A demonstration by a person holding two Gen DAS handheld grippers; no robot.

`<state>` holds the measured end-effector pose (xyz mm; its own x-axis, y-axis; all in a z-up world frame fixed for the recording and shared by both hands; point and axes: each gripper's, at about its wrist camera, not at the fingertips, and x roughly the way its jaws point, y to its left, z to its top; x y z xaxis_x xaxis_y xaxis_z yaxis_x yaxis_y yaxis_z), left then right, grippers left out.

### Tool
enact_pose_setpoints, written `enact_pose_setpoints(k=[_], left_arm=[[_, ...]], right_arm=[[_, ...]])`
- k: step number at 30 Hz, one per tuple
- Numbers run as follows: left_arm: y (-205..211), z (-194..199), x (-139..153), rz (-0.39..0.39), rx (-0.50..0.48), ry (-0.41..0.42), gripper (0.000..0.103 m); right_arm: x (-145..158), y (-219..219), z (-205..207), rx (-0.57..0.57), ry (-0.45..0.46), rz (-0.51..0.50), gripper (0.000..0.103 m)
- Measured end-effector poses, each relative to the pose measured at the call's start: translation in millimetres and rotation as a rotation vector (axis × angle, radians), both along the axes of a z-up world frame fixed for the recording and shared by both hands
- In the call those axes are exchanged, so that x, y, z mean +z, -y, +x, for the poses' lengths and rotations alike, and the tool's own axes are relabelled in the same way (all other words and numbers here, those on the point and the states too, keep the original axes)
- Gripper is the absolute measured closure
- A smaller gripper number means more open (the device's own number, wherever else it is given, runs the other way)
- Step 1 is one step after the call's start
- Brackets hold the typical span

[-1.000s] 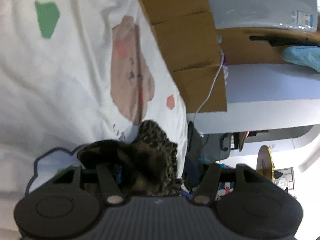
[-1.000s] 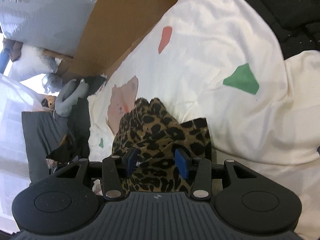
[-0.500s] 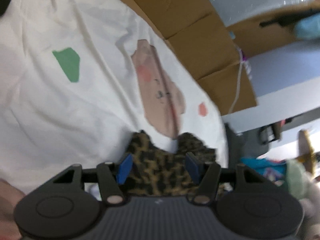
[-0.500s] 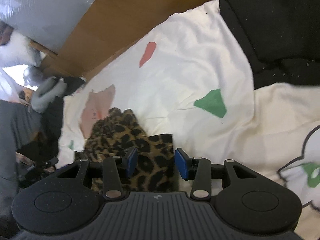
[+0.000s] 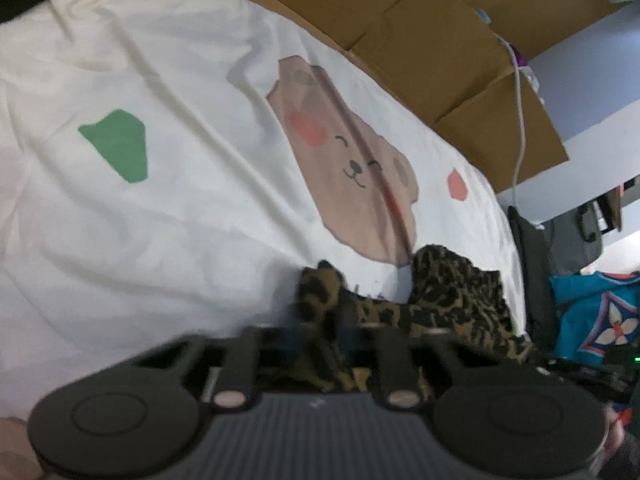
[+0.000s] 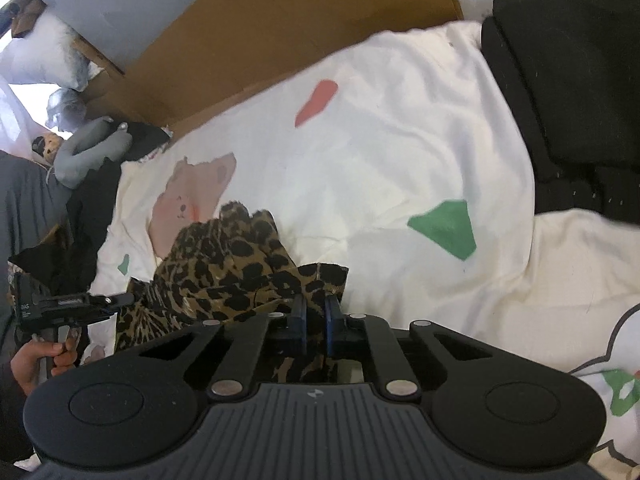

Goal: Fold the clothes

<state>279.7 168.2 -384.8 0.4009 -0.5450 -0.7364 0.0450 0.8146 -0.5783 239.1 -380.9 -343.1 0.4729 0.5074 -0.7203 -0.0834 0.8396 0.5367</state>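
Both claws have closed since half a second ago: right claw (image 6: 314, 316) and left claw (image 5: 320, 334) each pinch the garment (image 6: 240, 264), probably to spread it over the bed (image 6: 400, 152).

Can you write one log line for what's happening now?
step: fold | left gripper: shut on leopard cloth | right gripper: shut on leopard cloth | surface: bedsheet

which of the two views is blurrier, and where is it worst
The left wrist view is softer overall, worst at the left gripper, whose fingers smear into the leopard-print garment; the right wrist view is sharp, the right gripper crisp on the cloth, with blown-out daylight at its left edge.
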Motion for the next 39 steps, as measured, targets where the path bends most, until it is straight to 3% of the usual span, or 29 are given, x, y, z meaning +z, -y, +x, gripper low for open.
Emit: enact_pose_setpoints(k=[7,14,24,28,35,36,37,39], left_arm=[[-7.6,-13.9,8.9,-0.016,0.044,0.036,0.098],[-4.5,-18.1,9.4,-0.015,0.050,0.029,0.098],[-8.1,-25.1,12.9,-0.013,0.071,0.042,0.098],[-7.8,-29.5,10.4,-0.007,0.076,0.027,0.098],[-8.8,-30.2,4.7,-0.032,0.089,0.014,0.098],[-9.3,-29.8,4.6,-0.033,0.091,0.013,0.098],[-9.6,-29.2,4.6,-0.033,0.093,0.012,0.097],[-8.9,-27.8,4.6,-0.033,0.097,0.009,0.095]], right_arm=[[16.5,3.1,-7.6,-0.027,0.043,-0.008,0.096],[21.3,-18.2,-18.3,0.017,0.051,-0.170,0.096],[33.9,-24.3,-17.4,0.045,0.105,-0.210,0.096],[36.6,-29.3,-17.6,0.037,0.117,-0.313,0.096],[32.6,-29.7,-19.8,0.057,0.093,-0.274,0.094],[31.4,-31.0,-18.9,0.061,0.084,-0.274,0.090],[29.2,-32.8,-17.1,0.063,0.075,-0.287,0.068],[23.9,-35.2,-14.6,0.063,0.076,-0.307,0.050]])
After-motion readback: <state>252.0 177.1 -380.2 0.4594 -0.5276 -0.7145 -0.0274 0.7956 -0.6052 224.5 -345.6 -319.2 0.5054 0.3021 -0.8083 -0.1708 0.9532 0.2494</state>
